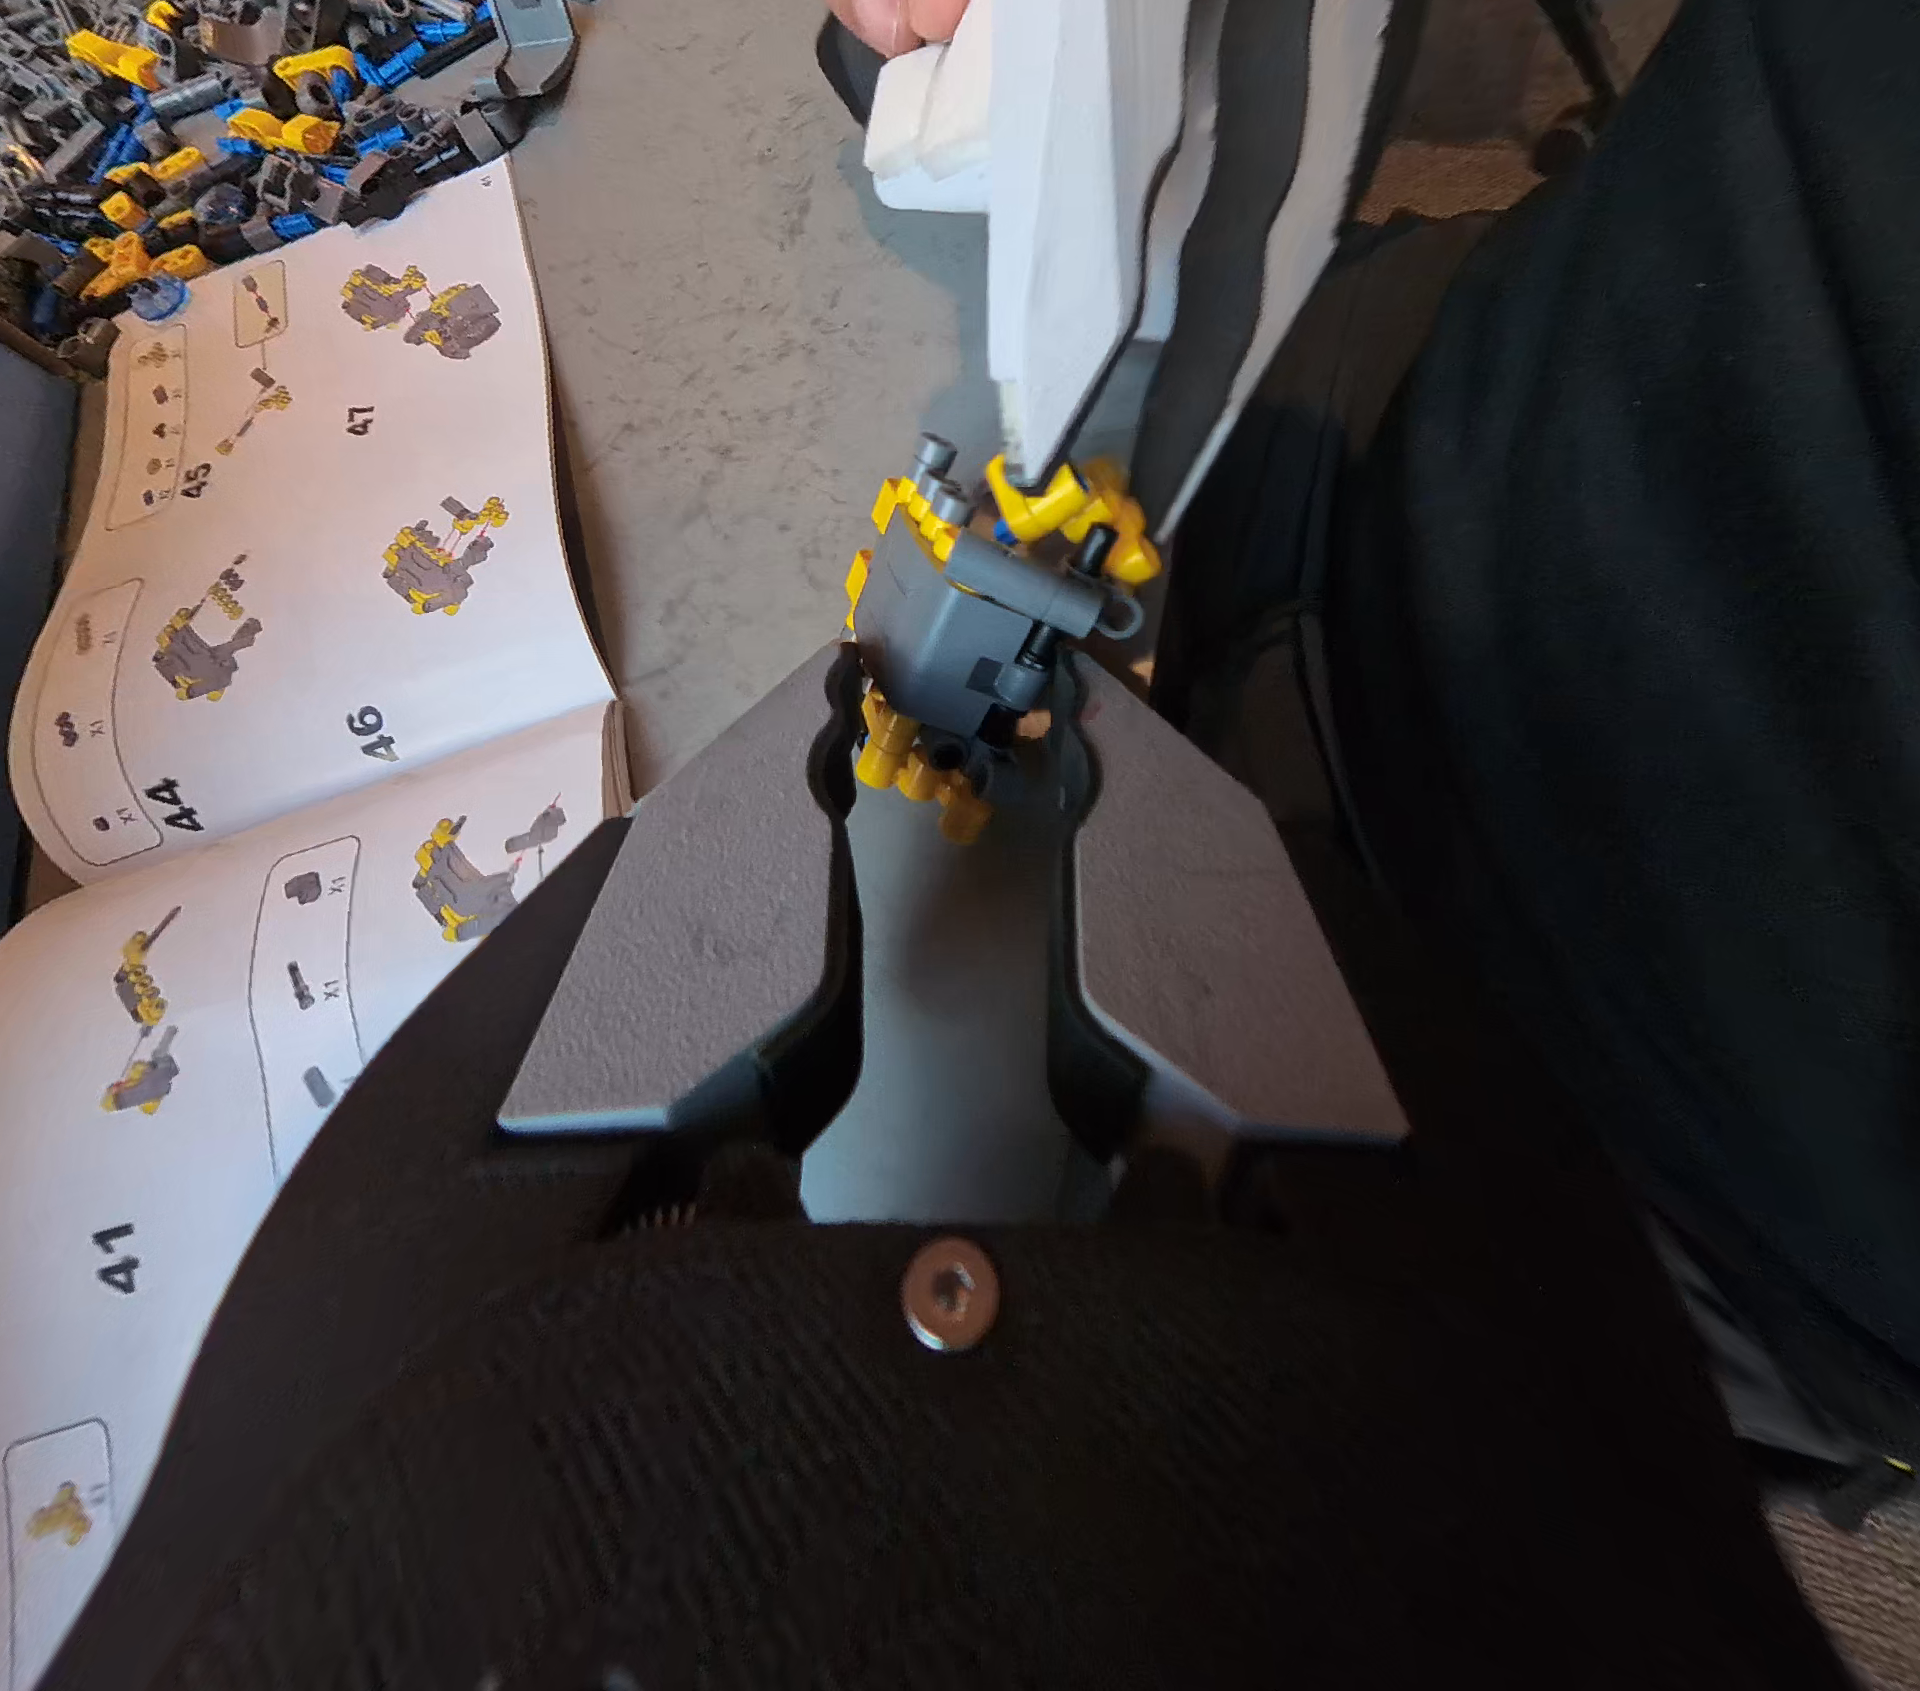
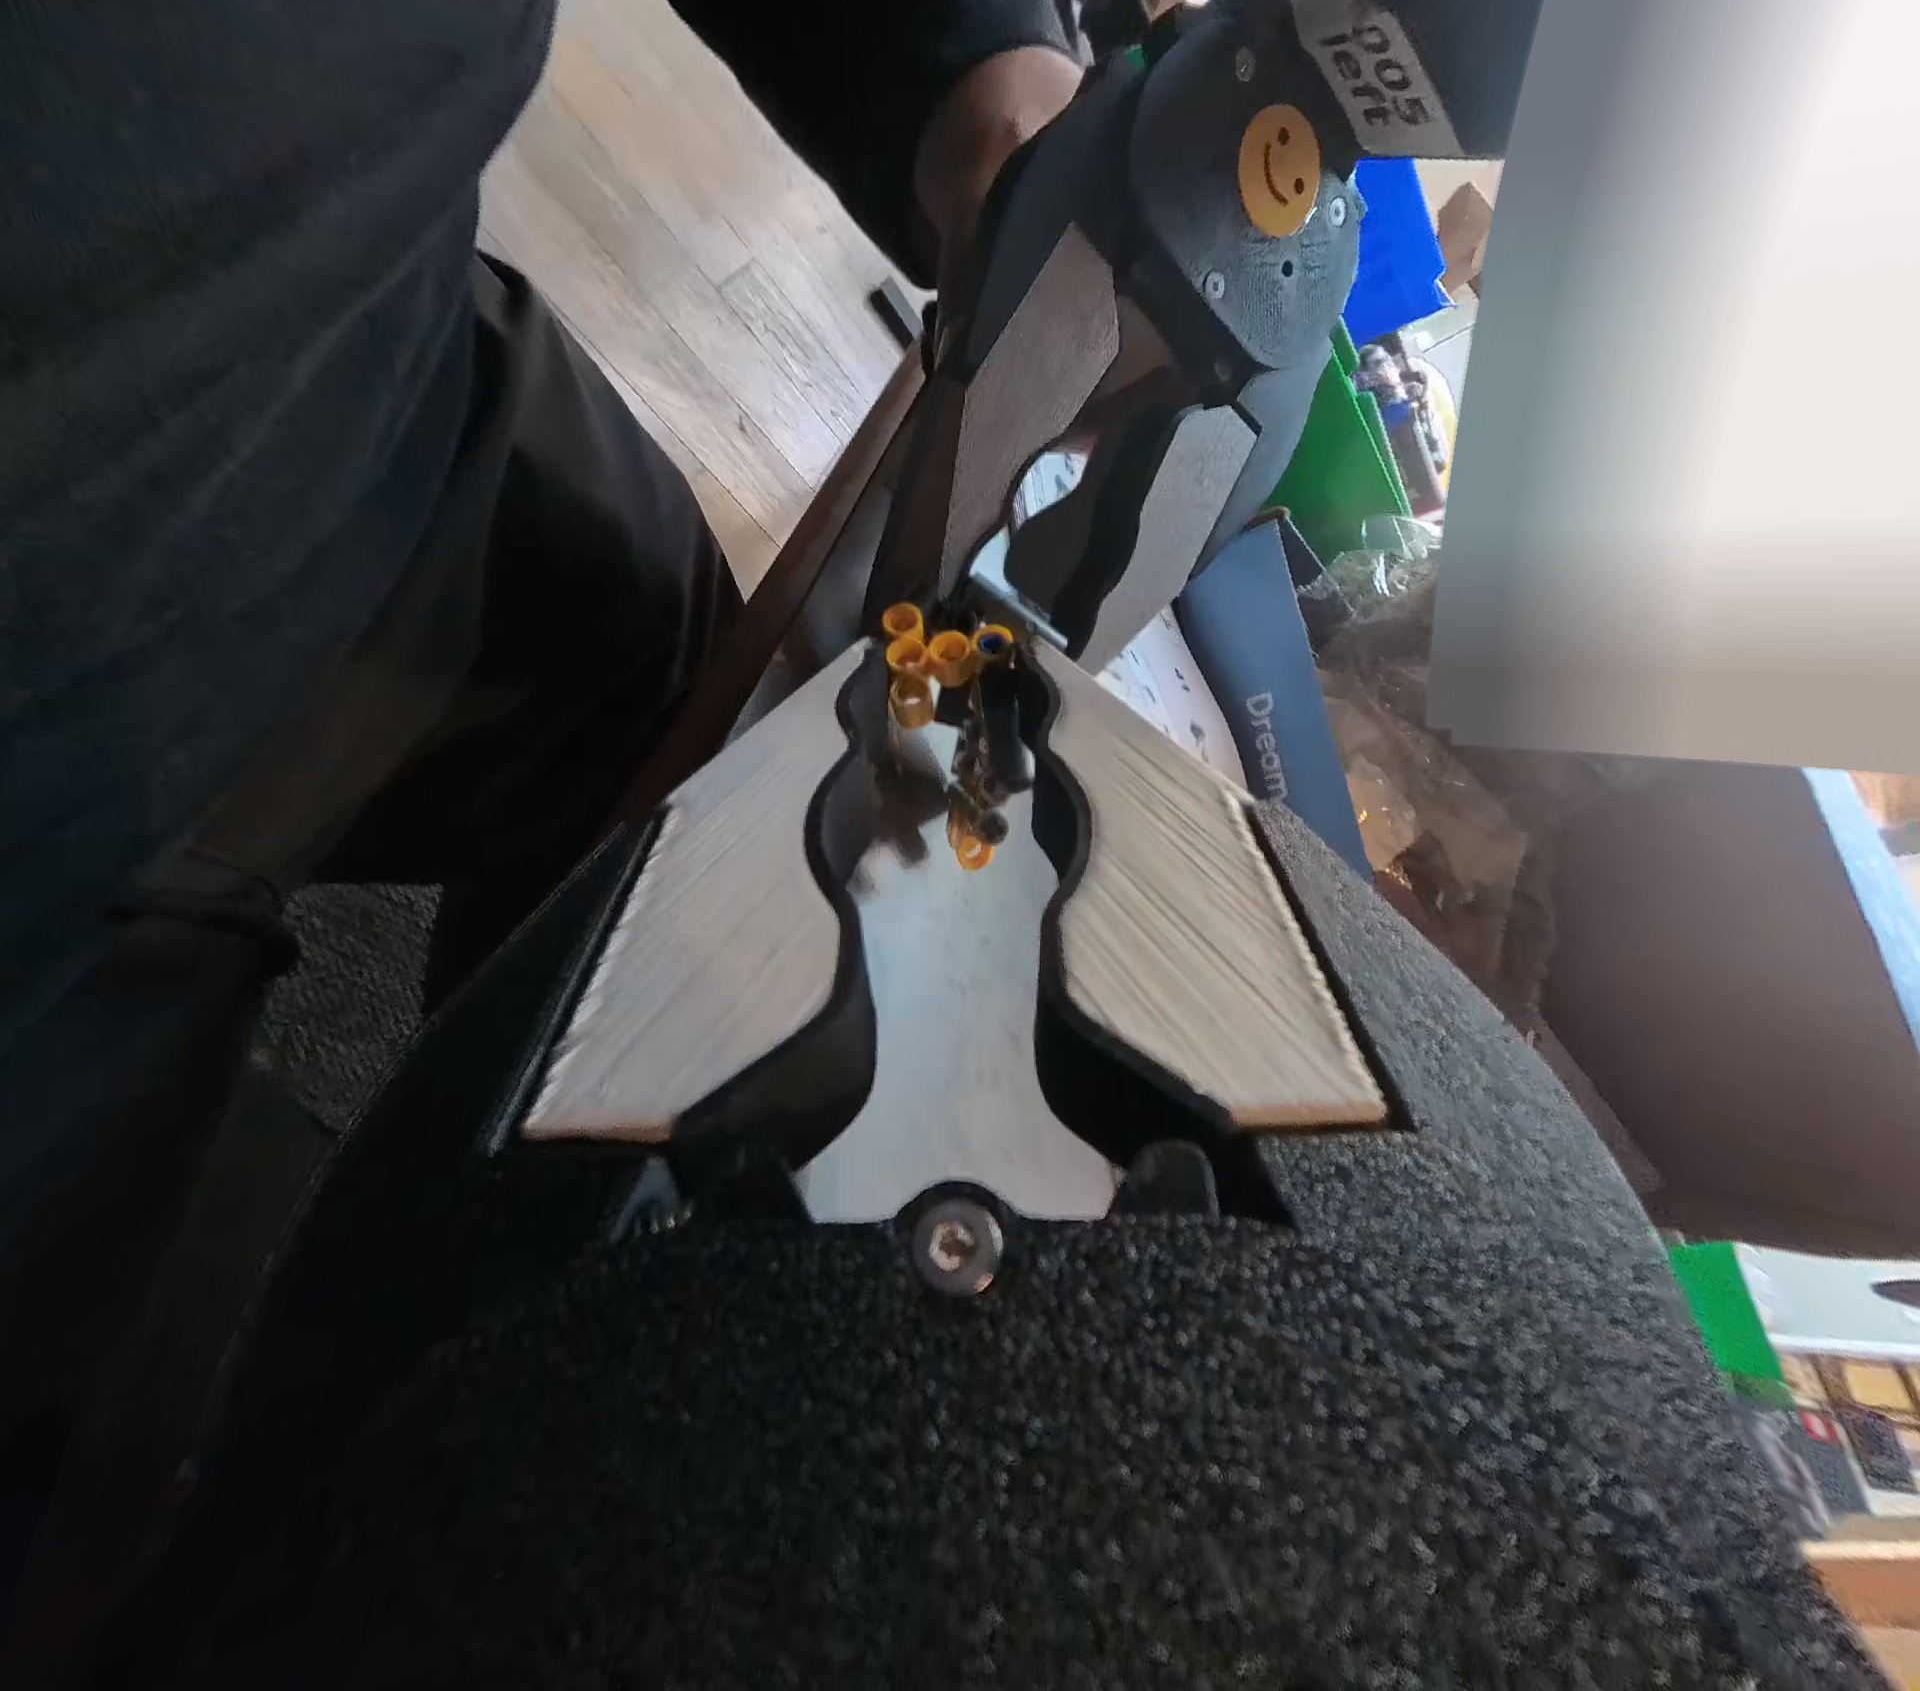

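Both tools (image 1: pixel 951 675) (image 2: pixel 951 665) grip a brick assembly (image 1: pixel 966 633) above grey floor (image 1: pixel 707 270).

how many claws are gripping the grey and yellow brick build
2: the left claw pinches the grey and yellow brick build from below; the right claw grips its yellow top end.

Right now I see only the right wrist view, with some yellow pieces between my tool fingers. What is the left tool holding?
Observer: The left tool is shut on a grey and yellow brick assembly.
Operator: Where on it does my tool grip?
Observer: The right tool pinches a yellow connector at the top end of that assembly.
Operator: Is anything lying nearby?
Observer: An open instruction booklet lies to the left, next to a pile of loose pieces.
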`<state>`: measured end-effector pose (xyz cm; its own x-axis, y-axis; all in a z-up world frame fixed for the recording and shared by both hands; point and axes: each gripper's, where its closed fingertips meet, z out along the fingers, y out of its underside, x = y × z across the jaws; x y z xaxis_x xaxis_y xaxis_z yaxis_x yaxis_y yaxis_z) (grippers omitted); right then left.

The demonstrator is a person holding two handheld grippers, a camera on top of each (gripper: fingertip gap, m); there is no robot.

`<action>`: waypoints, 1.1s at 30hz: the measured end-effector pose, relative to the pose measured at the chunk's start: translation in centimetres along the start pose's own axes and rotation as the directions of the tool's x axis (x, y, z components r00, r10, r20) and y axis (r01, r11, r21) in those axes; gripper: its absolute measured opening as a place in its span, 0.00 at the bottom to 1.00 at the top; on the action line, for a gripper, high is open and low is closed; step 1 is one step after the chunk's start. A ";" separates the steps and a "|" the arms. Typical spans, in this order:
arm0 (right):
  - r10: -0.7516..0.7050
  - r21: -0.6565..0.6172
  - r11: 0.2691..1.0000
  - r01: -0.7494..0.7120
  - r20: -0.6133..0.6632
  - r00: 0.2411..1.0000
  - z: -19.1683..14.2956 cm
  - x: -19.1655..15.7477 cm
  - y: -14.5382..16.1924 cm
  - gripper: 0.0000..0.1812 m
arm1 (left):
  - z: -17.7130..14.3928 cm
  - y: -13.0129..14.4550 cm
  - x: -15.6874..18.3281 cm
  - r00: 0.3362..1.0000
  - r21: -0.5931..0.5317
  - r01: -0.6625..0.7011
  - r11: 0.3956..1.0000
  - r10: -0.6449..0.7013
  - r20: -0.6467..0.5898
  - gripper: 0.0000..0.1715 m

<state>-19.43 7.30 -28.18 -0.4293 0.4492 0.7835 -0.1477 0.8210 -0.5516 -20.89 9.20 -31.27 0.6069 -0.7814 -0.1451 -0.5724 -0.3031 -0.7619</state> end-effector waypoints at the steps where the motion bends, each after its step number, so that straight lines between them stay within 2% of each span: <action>1: 0.009 0.012 1.000 -0.009 0.004 1.000 0.0 0.0 -0.2 0.12 | 0.1 0.0 -0.1 1.000 -0.005 -0.011 1.000 0.011 0.018 0.19; 6: -0.010 0.001 1.000 0.010 0.021 1.000 0.1 -0.5 0.1 0.12 | 0.2 0.0 -0.2 0.996 -0.016 -0.072 0.997 0.073 0.060 0.19; 9: 0.007 0.006 1.000 -0.007 0.030 1.000 -0.1 -0.5 0.1 0.12 | 0.2 -0.1 -0.3 0.998 -0.007 -0.043 0.999 0.044 0.040 0.19; 15: 0.214 0.046 0.975 -0.216 0.053 0.975 -1.5 0.8 0.5 0.12 | 0.7 -0.6 -0.4 0.997 0.002 0.071 0.997 -0.071 -0.016 0.19; 17: 0.218 -0.005 0.976 -0.218 0.068 0.974 -2.0 0.7 1.6 0.12 | 0.7 -0.7 -0.8 0.996 0.003 0.088 0.996 -0.088 -0.015 0.19; 19: 0.184 -0.112 0.978 -0.177 0.058 0.981 -2.4 0.9 3.8 0.12 | 0.7 -0.6 -1.4 0.994 0.007 0.109 0.994 -0.109 -0.007 0.19; 22: 0.192 -0.221 0.961 -0.167 0.098 0.976 -2.6 -0.1 6.3 0.12 | 0.7 -0.4 -3.0 0.988 0.009 0.142 0.990 -0.142 0.055 0.18; 25: 0.234 -0.236 0.950 -0.206 0.096 0.968 -2.7 0.0 6.4 0.14 | 0.7 -0.3 -4.5 0.974 0.003 0.157 0.988 -0.155 0.166 0.18; 30: 0.316 -0.249 0.924 -0.290 0.069 0.946 -3.6 0.5 6.6 0.18 | 1.2 -0.1 -5.4 0.931 -0.092 -0.003 0.996 0.036 0.364 0.18; 33: 0.417 -0.194 0.891 -0.410 -0.007 0.909 -3.8 2.6 5.5 0.16 | 1.5 -0.2 -5.5 0.875 -0.163 -0.095 0.982 0.161 0.456 0.18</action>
<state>-17.96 14.36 -28.10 -0.4460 0.7527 0.4843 0.2171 0.6159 -0.7573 -23.34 14.38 -31.29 0.6907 -0.4838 -0.5375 -0.7099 -0.3120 -0.6315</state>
